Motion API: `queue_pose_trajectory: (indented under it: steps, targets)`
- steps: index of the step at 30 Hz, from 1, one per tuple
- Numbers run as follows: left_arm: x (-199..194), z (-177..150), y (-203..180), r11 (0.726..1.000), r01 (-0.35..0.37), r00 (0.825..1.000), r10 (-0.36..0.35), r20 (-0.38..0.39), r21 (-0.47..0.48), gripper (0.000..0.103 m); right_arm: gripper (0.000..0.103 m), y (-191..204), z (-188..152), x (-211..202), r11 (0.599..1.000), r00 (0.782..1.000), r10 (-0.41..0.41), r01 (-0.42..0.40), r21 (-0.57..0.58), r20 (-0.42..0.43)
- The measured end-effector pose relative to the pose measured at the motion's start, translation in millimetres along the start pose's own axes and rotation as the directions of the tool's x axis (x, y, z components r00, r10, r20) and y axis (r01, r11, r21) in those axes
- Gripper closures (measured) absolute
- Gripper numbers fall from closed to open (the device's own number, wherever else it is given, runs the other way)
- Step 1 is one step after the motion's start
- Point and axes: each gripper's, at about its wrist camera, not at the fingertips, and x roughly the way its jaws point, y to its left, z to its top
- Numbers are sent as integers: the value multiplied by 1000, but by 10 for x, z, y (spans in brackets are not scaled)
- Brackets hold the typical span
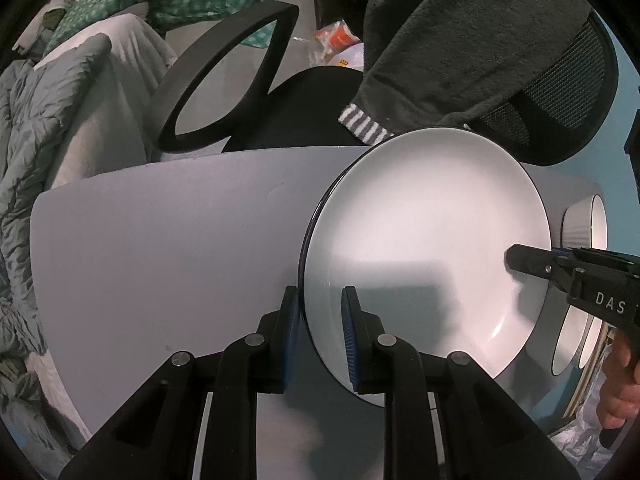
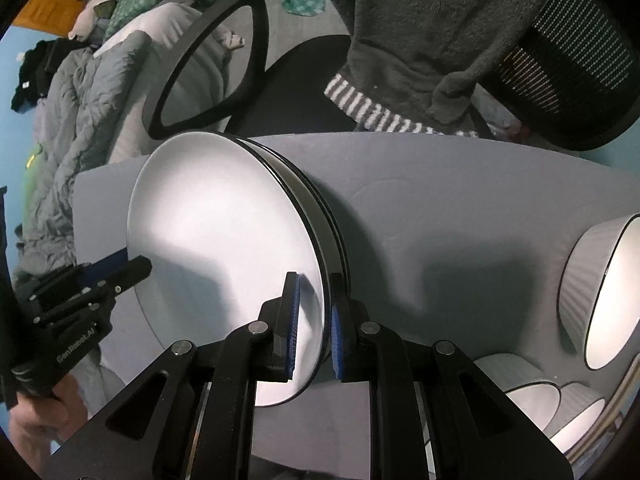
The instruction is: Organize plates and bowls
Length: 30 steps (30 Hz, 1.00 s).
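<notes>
Risk of slipping: round white black-rimmed ceramic plate (image 2: 224, 216) pinched at opposite rims by left tool (image 1: 320, 336) and right tool (image 2: 312, 320), above stacked plates (image 2: 334, 236) on grey table (image 2: 460, 208).

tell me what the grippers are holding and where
Both grip the top white plate by its rim, on opposite sides: the left gripper on one edge, the right gripper on the other.

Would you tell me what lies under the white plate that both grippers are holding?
Under the white plate, the dark rims of more plates show, stacked on the grey table. How many plates there are, and their faces, cannot be seen.
</notes>
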Motion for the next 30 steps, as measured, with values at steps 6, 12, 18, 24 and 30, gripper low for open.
queue_pose_trajectory:
  steps: [6, 12, 18, 24, 30]
  targets:
    - [-2, 0, 1, 1000, 4, 1000, -4, -3, -8, 83, 83, 8, 12, 24, 1000, 1000, 2, -2, 10, -26]
    - [-22, -31, 13, 1000, 8, 1000, -8, 3, -28, 81, 61, 15, 32, 13, 997, 996, 53, -49, 66, -70]
    - [-113, -74, 27, 998, 32, 999, -30, 28, -60, 71, 50, 105, 32, -74, 998, 997, -24, 28, 47, -77]
    - [-341, -172, -11, 998, 21, 996, -16, 91, -61, 55, 44, 229, -40, -366, 988, 987, -156, 157, -9, 27]
    - [-776, -290, -66, 998, 23, 981, -11, 191, -65, 41, 34, 366, -221, -794, 968, 957, -235, 246, -47, 171]
